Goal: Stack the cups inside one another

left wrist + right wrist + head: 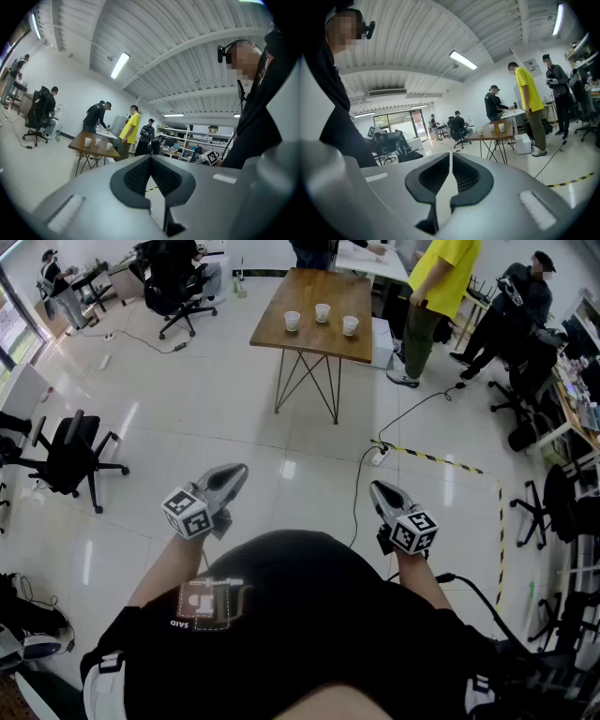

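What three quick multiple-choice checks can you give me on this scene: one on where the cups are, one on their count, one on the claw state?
1. Where do the cups stand?
A. On the floor beside a black chair
B. Between the claws
C. On the wooden table ahead

2. How many cups are there?
A. Two
B. Three
C. Five

3. The left claw and right claw are:
A. Closed, with nothing between the jaws
B. Each closed on a cup
C. Wide open

Answers:
1. C: the head view shows them on the tabletop across the room.
2. B: three white cups stand apart in a row, not yet stacked.
3. A: each gripper view shows its pads drawn together with no object between them.
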Demonstrator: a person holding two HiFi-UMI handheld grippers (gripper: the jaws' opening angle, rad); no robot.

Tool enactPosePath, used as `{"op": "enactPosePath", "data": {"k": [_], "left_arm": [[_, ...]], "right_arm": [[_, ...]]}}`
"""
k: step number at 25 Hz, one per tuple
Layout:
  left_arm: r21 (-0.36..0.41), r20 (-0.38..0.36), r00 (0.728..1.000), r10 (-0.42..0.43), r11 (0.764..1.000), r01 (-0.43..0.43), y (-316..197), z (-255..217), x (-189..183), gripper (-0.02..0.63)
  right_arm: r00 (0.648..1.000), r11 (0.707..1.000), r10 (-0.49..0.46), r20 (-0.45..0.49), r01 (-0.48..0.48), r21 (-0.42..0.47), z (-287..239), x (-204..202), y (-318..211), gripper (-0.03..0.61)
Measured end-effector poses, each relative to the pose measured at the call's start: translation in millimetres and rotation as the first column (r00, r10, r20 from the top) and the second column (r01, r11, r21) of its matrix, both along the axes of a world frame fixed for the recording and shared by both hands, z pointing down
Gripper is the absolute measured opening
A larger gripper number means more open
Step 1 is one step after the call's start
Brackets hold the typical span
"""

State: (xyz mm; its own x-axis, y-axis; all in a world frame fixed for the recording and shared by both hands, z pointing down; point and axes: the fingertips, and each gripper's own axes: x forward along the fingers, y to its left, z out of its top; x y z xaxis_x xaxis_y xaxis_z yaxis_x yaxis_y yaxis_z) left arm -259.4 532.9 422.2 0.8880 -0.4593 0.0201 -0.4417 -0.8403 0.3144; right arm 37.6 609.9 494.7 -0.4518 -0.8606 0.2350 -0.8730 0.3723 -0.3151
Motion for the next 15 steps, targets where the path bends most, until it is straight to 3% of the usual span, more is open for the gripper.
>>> {"op": "enactPosePath", "data": {"k": [8, 15], "left_arm": [[-0.034, -0.002, 1.0, 0.006, 0.999, -0.006, -5.2, 11.8, 25.6, 0.008], [-0.032, -0.053, 0.998, 0.042, 0.999, -0.043, -79.6, 26.5, 2.5, 0.008]], "right_arm": [[1.0, 1.0, -0.016, -0.007, 0.016, -0.013, 7.4, 21.8, -15.1, 0.034], [0.999, 1.0, -0.002, -0.034, 0.002, -0.014, 3.5, -5.8, -79.4, 0.04]]}}
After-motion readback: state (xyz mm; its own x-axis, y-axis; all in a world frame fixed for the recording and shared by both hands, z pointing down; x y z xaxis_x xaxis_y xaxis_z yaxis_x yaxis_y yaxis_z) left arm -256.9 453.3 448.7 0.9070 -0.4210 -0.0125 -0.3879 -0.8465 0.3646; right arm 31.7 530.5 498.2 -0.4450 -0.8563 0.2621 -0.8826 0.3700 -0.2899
